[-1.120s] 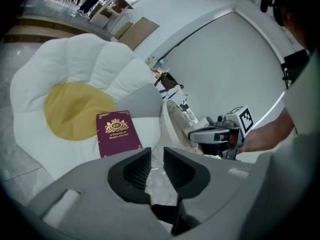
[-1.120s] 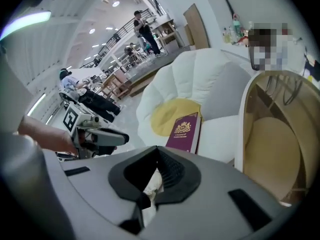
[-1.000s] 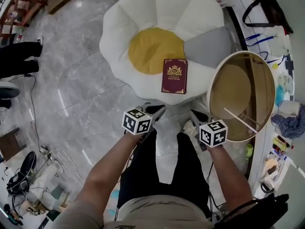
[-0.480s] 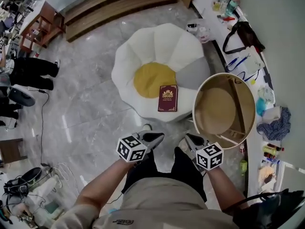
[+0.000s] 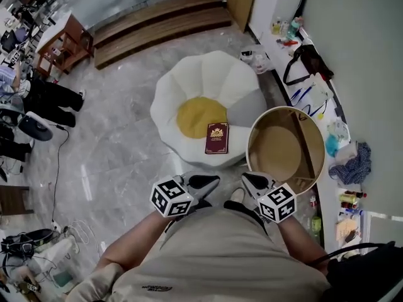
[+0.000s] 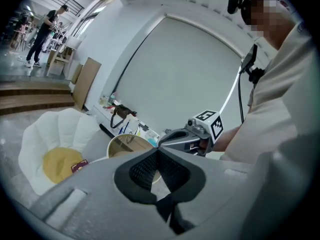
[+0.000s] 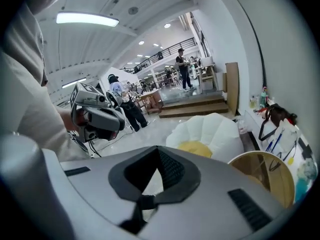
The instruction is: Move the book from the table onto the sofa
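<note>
The book [image 5: 216,138] lies flat and cover-up on the sofa [image 5: 201,80], a white flower-shaped seat. It sits at the edge of the sofa's yellow centre [image 5: 194,115], on the side nearest the person and just beside the grey petal [image 5: 247,106]. It looks settled there, with nothing touching it, so I would judge the move done. The round table [image 5: 284,110] it was meant to leave stands close against the sofa's right side and carries no book. That would explain the tools. The left gripper [image 5: 214,180] has its jaws pressed fully together with nothing between the pads, and the right gripper [image 5: 247,177] is the same, closed and empty, since there seems to be nothing left to carry. The person stands on the near side of the sofa, apart from it. Both elbows are bent and both forearms are tucked in front of the waist. The two grippers sit side by side and near each other, with their marker cubes facing up. Their tips point toward the sofa and dip a little below level, well clear of the book. It reads as a resting pose, not a reach.
</note>
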Demonstrator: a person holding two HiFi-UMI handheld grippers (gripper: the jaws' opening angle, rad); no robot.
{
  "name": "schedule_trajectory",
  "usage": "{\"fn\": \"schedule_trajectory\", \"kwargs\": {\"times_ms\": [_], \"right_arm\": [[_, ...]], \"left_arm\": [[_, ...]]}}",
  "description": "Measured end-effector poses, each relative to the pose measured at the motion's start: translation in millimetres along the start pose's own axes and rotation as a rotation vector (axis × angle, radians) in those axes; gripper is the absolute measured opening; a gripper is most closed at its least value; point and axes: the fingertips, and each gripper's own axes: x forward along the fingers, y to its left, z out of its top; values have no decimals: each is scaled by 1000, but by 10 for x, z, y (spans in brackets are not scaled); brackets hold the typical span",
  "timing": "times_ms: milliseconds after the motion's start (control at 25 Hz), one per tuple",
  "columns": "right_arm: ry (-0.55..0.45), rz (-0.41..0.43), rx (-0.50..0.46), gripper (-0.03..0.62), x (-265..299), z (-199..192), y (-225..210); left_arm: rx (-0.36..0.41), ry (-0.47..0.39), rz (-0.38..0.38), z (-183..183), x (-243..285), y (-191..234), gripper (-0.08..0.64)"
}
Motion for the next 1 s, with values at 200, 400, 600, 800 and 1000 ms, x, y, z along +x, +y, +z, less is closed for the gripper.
{"fn": "schedule_trajectory", "kwargs": {"times_ms": [200, 400, 600, 800, 1000], "right_arm": [[-37, -4, -39, 12, -211, 172, 69], [-42, 7, -84, 12, -209, 303, 145], [-46, 6, -106, 12, -130, 409, 157], [-43, 4, -114, 11, -49, 459, 164], [-42, -19, -133, 11, -12, 512, 135]], "left_arm": [[27, -47, 30, 131, -75, -91, 8], [19, -73, 52, 163, -178, -57, 8], [14, -91, 68, 194, -236, 58, 8], [-10, -123, 90, 250, -281, 210, 8], [-5, -119, 90, 267, -276, 286, 8]]}}
